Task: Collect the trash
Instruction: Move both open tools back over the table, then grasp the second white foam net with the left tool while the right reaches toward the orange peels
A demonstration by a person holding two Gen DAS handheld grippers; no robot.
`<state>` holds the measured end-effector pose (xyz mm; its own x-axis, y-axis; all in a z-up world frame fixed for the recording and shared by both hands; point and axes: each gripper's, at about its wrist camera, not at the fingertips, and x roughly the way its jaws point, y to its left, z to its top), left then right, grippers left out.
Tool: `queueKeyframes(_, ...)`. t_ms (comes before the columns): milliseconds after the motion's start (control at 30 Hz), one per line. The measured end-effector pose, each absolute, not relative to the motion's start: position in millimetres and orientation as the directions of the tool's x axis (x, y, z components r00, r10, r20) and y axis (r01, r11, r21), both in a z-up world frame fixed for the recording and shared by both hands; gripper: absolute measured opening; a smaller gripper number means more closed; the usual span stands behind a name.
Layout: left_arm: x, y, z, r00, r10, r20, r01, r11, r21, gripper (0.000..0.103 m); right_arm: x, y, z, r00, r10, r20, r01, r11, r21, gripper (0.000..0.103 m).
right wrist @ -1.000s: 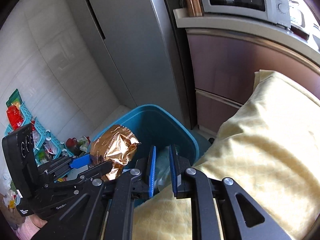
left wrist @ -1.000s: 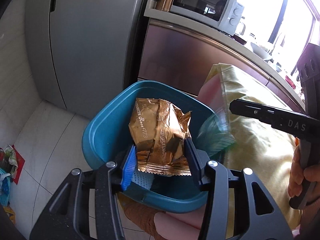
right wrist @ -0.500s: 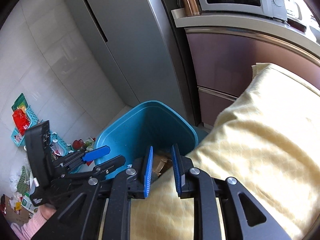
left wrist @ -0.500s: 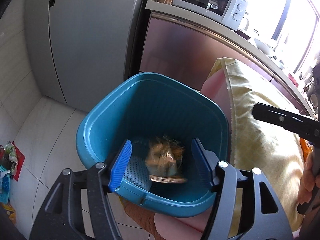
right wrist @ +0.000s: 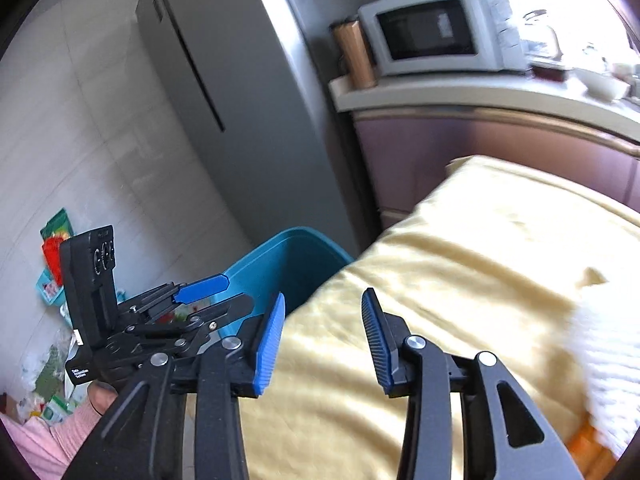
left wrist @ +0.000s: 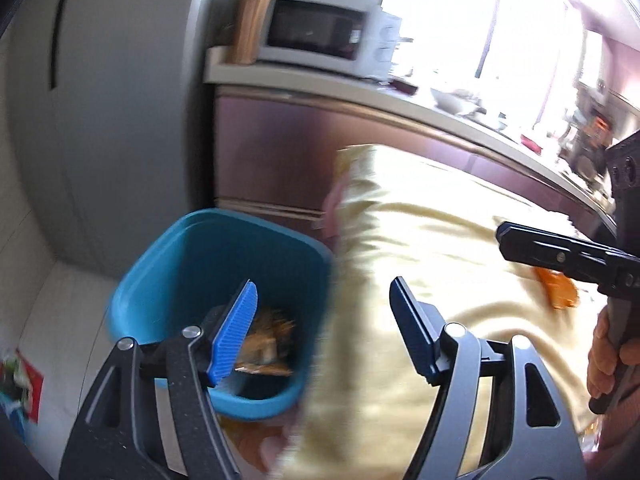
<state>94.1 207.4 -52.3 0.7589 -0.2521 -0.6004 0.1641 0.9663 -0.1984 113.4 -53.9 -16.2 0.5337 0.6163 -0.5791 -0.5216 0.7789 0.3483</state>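
Both grippers have swung from the bin (left wrist: 208, 264) toward the yellow cloth (left wrist: 448, 264); the gold wrapper (left wrist: 264, 344), dropped a second ago, lies in the bin's bottom. Left gripper (left wrist: 324, 328) has its fingers wide apart and empty, straddling the bin rim and cloth edge. Right gripper (right wrist: 322, 340) is likewise spread, over the cloth. An orange scrap (left wrist: 556, 290) lies on the cloth at 3 o'clock. Fridge (right wrist: 224, 92) at 11, microwave (right wrist: 432, 36) on the counter (right wrist: 480, 96) at 1. Writing on the gripper label is too blurred to read.
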Motion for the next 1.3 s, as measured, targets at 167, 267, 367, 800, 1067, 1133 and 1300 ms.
queueKeyframes(167,88.0,154.1,-38.2,0.723,-0.372,-0.581,0.313,0.928,-0.204,0.069,94.9,-106.1,-7.5,0.620,0.563,-0.546,-0.447,0.826,0.344,0.039)
queueKeyframes(267,84.6,118.2,-32.1,0.699,-0.435,-0.568,0.401,0.896,-0.192,0.070,83.2,-137.3,-7.4,0.667,0.520,-0.533,-0.386,0.854,0.349,0.039)
queueKeyframes(367,80.2,84.1,-29.7,0.679,-0.471,-0.564,0.468,0.869,-0.162,0.071,74.1,-168.6,-9.8,0.710,0.470,-0.525,-0.316,0.878,0.359,0.039)
queueKeyframes(800,71.3,-41.4,-31.7,0.603,-0.549,-0.579,0.676,0.737,0.005,0.075,63.4,-257.0,-34.1,0.771,0.373,-0.516,-0.140,0.890,0.433,0.039)
queueKeyframes(1067,89.6,-78.9,-39.3,0.629,-0.493,-0.601,0.669,0.737,0.096,0.067,62.9,-265.2,-46.6,0.765,0.385,-0.516,-0.132,0.878,0.460,0.039)
queueKeyframes(1133,93.9,-80.8,-38.7,0.626,-0.495,-0.602,0.666,0.741,0.085,0.058,64.9,-267.2,-50.2,0.760,0.391,-0.520,-0.129,0.874,0.469,0.039)
queueKeyframes(1300,103.5,-77.4,-40.2,0.602,-0.502,-0.621,0.660,0.751,0.031,0.020,71.1,-270.2,-54.6,0.752,0.403,-0.521,-0.125,0.864,0.489,0.039)
